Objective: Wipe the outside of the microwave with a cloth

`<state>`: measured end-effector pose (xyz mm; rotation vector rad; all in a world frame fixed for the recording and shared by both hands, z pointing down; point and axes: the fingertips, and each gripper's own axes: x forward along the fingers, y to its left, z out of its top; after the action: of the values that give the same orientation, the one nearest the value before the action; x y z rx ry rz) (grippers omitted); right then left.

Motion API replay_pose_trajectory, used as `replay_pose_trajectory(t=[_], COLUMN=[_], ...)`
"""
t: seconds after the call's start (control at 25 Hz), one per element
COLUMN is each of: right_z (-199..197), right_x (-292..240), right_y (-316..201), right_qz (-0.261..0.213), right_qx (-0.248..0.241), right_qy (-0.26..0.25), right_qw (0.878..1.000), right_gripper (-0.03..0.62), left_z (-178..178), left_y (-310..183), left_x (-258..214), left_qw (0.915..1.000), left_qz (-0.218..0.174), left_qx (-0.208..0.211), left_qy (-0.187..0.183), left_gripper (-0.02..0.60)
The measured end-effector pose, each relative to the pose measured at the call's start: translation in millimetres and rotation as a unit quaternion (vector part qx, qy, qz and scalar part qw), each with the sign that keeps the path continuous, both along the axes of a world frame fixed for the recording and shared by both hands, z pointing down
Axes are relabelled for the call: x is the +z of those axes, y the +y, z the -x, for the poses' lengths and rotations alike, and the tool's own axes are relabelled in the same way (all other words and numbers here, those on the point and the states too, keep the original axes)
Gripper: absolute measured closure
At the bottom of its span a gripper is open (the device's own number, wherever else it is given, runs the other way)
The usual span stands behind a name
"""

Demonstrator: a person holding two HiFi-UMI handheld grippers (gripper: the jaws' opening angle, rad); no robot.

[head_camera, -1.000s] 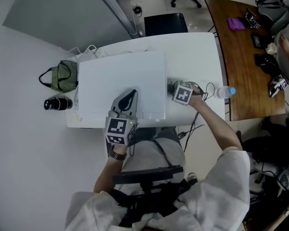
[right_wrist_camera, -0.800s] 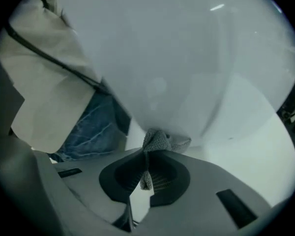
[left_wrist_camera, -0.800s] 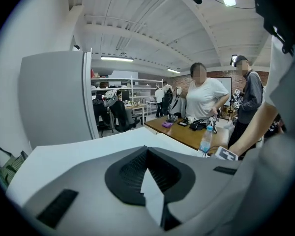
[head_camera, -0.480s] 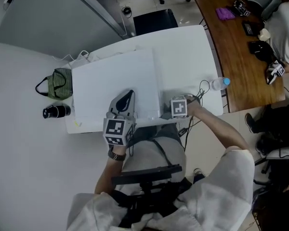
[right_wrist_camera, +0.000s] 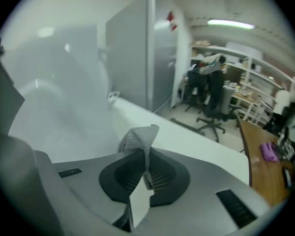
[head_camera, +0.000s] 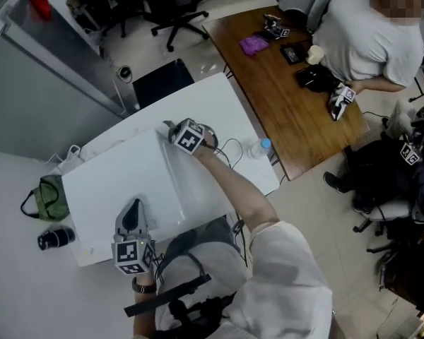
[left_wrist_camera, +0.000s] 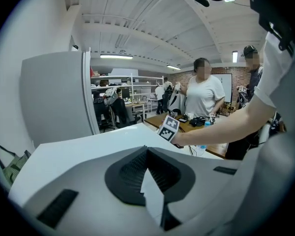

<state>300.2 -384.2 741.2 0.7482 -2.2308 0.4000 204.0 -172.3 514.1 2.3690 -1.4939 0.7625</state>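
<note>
Risk noted: the cloth (right_wrist_camera: pixel 140 140) is pinched by one narrow fold only, so it could be dragged out of the jaws if pressed hard against the casing. A cable (head_camera: pixel 232 147) lies just beside the working area and could be snagged.

The right hand-held gripper (head_camera: pixel 171 128) is clenched on the cloth at the far right corner of the microwave (head_camera: pixel 120 182). The left hand-held gripper (head_camera: pixel 133 207) is closed, empty, and rested on the near top edge. The microwave, plain white, is set on the table (head_camera: pixel 226 108).
</note>
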Motion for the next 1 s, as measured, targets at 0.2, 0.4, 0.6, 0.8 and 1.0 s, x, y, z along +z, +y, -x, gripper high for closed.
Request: replay_pose_trajectory(t=[0.2, 0.4, 0.6, 0.8, 1.0], right_z=[-65.3, -51.2, 34.7, 150.3, 219.8], right_x=[-102.1, -201.3, -264.0, -282.3, -289.7], right_y=[42.2, 127.0, 226.3, 304.8, 378.4], right_qz=[-0.092, -0.183, -0.237, -0.250, -0.265], right_qx=[0.147, 0.199, 0.255, 0.309, 0.371], right_qy=[-0.073, -0.096, -0.087, -0.117, -0.131], right_qw=[0.982, 0.958, 0.934, 0.910, 0.880], right_gripper=[0.572, 0.572, 0.572, 0.572, 0.572], left_z=[-38.3, -11.5, 56.7, 142.8, 193.7], left_y=[-10.9, -1.8, 49.8, 100.4, 153.5], left_x=[-5.9, -23.2, -34.0, -40.6, -40.6], left_qw=[0.9972, 0.9932, 0.9839, 0.9718, 0.9603], left_qz=[-0.019, -0.036, -0.048, -0.054, -0.041], left_qx=[0.060, 0.095, 0.151, 0.196, 0.231], left_qy=[0.041, 0.058, 0.084, 0.119, 0.151], left_gripper=[0.555, 0.555, 0.555, 0.555, 0.555])
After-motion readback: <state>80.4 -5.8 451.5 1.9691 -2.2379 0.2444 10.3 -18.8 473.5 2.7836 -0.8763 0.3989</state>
